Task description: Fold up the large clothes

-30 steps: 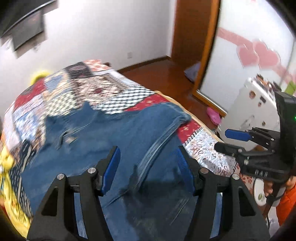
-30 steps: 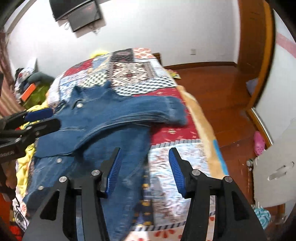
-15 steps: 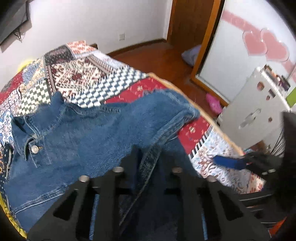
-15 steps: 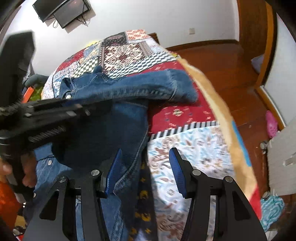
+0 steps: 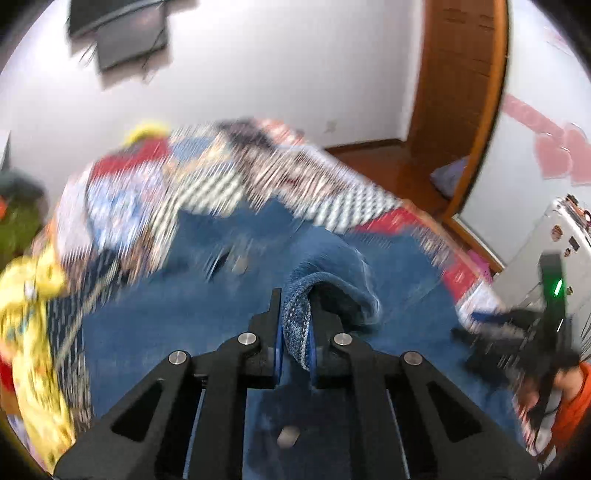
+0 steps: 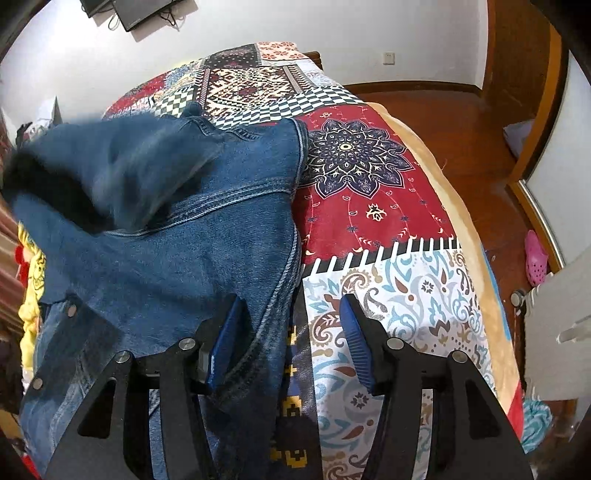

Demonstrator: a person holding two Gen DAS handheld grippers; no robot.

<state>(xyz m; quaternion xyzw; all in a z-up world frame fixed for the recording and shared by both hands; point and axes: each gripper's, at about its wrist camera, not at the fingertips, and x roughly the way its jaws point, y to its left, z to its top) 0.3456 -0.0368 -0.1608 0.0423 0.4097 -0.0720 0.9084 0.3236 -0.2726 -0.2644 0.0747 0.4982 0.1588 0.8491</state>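
A blue denim jacket [image 6: 177,236] lies spread on a bed with a patchwork cover [image 6: 373,206]. In the left wrist view my left gripper [image 5: 295,332] is shut on a fold of the jacket's sleeve cuff [image 5: 297,317] and holds it raised over the jacket's body [image 5: 177,314]; that view is motion blurred. In the right wrist view my right gripper [image 6: 291,343] is open, its fingers straddling the jacket's right edge seam near the bottom hem. The lifted sleeve [image 6: 110,162] shows blurred at the upper left of that view.
The bed's right edge [image 6: 476,236] drops to a wooden floor [image 6: 454,110]. A white cabinet [image 5: 554,251] stands to the right, with the right gripper's body [image 5: 517,332] before it. Yellow fabric [image 5: 33,317] lies at the bed's left. A wall screen [image 6: 144,11] hangs behind.
My left gripper closed on the sleeve cuff and has lifted it, swinging left over the jacket. My right gripper moved lower along the jacket's right edge and stays open.
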